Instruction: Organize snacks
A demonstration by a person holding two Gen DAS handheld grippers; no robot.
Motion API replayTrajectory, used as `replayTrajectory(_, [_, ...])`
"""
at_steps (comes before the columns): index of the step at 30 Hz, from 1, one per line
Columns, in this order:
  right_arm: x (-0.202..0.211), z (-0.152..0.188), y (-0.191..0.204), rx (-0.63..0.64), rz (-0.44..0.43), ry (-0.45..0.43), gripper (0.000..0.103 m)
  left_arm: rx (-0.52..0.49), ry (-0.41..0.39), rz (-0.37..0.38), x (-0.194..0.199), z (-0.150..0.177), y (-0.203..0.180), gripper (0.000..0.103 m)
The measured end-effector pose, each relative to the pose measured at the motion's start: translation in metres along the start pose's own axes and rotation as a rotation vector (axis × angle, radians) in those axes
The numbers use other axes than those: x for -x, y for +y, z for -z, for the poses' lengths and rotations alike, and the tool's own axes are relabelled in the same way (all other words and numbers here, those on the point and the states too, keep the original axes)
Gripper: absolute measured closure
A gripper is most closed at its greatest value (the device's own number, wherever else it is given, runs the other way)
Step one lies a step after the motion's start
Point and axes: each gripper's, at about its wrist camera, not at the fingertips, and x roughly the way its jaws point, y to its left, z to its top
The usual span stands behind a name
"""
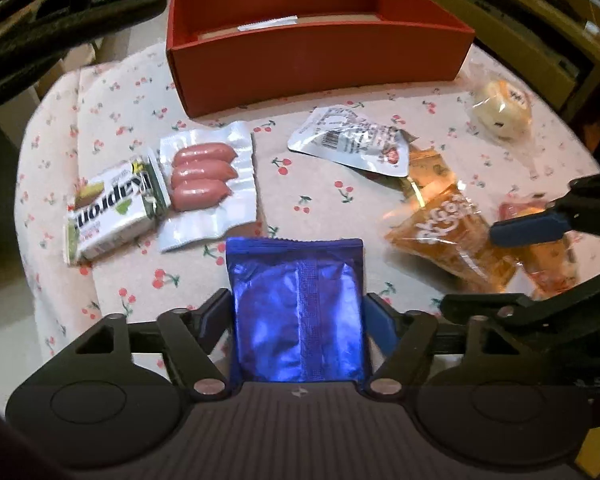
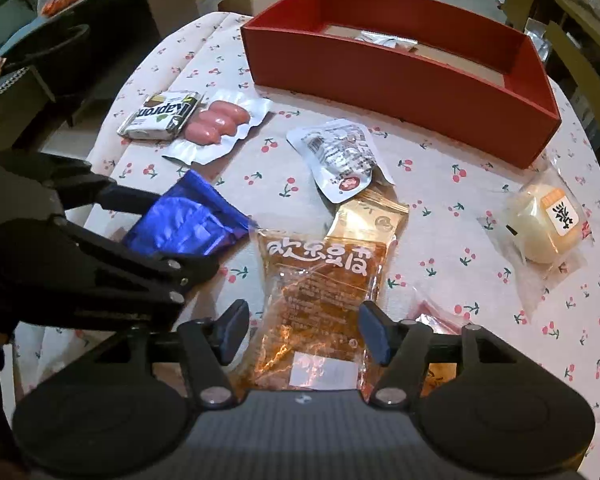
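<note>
My left gripper (image 1: 298,312) is shut on a blue foil packet (image 1: 296,312), held above the table; the packet also shows in the right wrist view (image 2: 184,220). My right gripper (image 2: 304,326) is open, its fingers on either side of an orange snack bag (image 2: 320,300), which also shows in the left wrist view (image 1: 448,236). The red box (image 1: 312,56) stands at the far side of the table and also shows in the right wrist view (image 2: 404,76).
On the cherry-print cloth (image 1: 300,200) lie a sausage pack (image 1: 206,184), a white Kaprom box (image 1: 116,208), a silver pouch (image 1: 352,140), a wrapped bun (image 1: 500,108) and a gold pouch (image 2: 368,220). Table edges curve off left and right.
</note>
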Motion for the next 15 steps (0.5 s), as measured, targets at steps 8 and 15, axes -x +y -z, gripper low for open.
replayTrajectory(8, [0.004,0.004,-0.001,-0.034,0.009,-0.014,0.049,0.018,0.003,-0.006,0.001,0.002,0.005,0.021])
replayTrajectory(15, [0.027,0.012,-0.006,-0.102,-0.003,-0.084,0.077,0.064,-0.006,0.052,0.009,0.006,0.012,0.034])
